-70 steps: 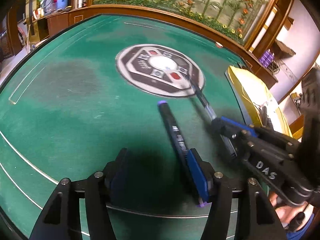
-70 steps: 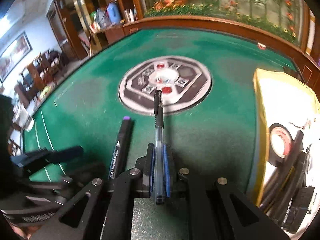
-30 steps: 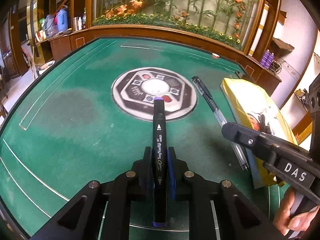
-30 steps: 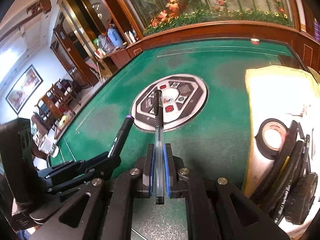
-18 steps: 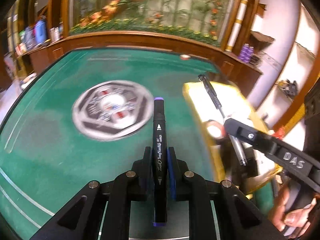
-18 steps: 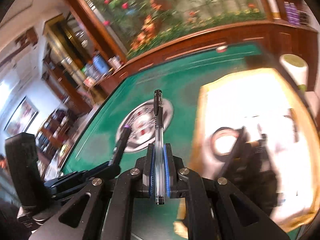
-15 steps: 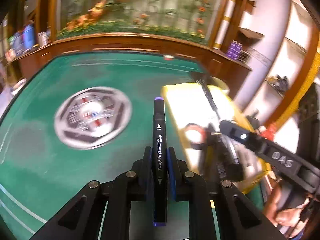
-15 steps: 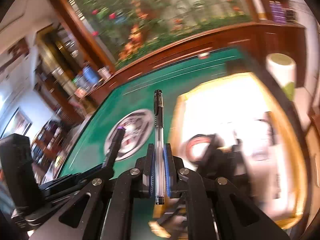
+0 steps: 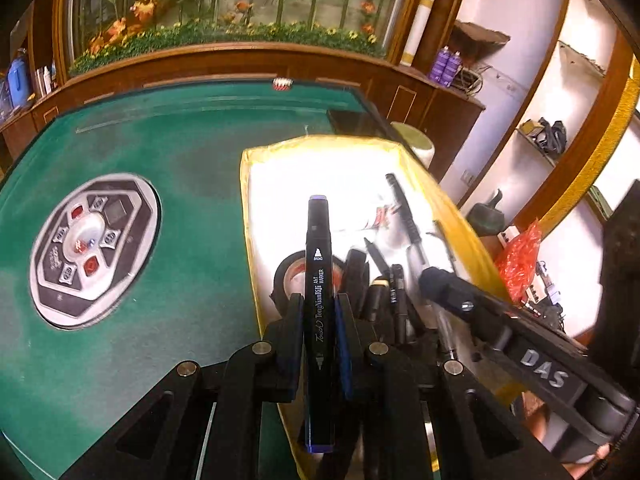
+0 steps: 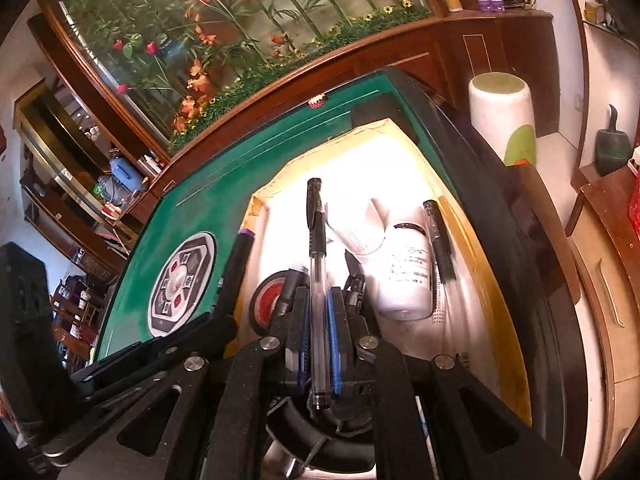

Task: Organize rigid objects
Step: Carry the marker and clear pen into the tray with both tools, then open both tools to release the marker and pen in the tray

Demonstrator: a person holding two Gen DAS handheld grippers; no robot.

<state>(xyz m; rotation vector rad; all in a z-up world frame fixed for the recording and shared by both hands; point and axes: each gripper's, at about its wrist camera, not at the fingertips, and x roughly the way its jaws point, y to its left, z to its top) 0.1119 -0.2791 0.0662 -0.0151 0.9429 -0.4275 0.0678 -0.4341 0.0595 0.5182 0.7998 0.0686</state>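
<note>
We judge the task well advanced: the green felt table (image 9: 168, 152) shows no loose item, only its octagonal centre console (image 9: 94, 248) at 9 o'clock in the left wrist view. We hold two items above the yellow-rimmed tray (image 9: 246, 200), neither yet deposited. The left gripper (image 9: 319, 312) is clenched on a black art marker (image 9: 319, 280), pointing to 12 o'clock. The right gripper (image 10: 318, 320) is clenched on a clear ballpoint pen (image 10: 316, 256), likewise at 12 o'clock. Remaining: release both into the tray. Its near end is crowded with a tape roll (image 10: 269, 300), black pens (image 9: 396, 288) and a white bottle (image 10: 408, 272); the far end is clearer. The grippers sit close together and may collide.
</note>
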